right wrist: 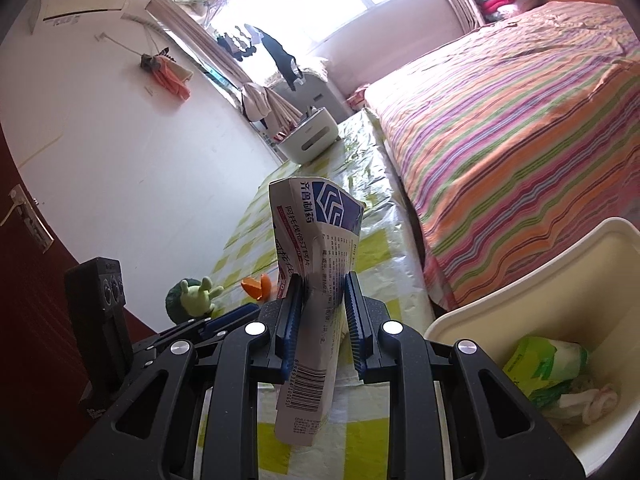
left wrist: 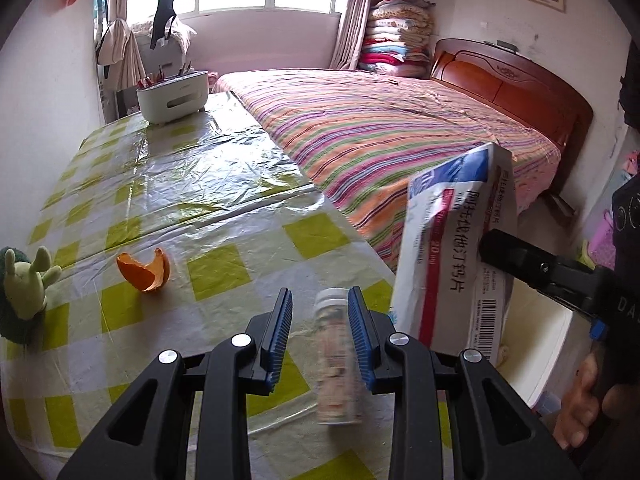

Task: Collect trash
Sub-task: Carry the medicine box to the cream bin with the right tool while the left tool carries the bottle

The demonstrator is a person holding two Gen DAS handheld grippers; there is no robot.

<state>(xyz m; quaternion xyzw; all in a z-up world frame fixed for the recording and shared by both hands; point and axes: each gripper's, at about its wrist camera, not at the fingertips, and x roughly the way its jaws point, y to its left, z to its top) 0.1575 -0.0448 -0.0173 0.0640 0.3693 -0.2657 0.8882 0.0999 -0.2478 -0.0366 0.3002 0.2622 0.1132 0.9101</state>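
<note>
A small clear bottle with a white cap (left wrist: 334, 360) sits between the blue pads of my left gripper (left wrist: 320, 320). It lies against the right pad and looks blurred. My right gripper (right wrist: 323, 300) is shut on a crumpled white, blue and red medicine box (right wrist: 316, 240), which stands upright in the jaws. In the left wrist view the same box (left wrist: 452, 248) hangs at the right, over the table's edge. An orange peel (left wrist: 146, 270) lies on the checked table (left wrist: 180, 184). A cream bin (right wrist: 520, 272) stands low at the right, holding a green-and-white packet (right wrist: 544, 360) and crumpled tissue.
A green plush toy (left wrist: 24, 284) rests at the table's left edge. A white organiser with pens (left wrist: 174, 98) stands at the far end. The striped bed (left wrist: 400, 128) runs along the table's right side. A hand (left wrist: 580, 400) grips the right tool above the bin (left wrist: 536, 344).
</note>
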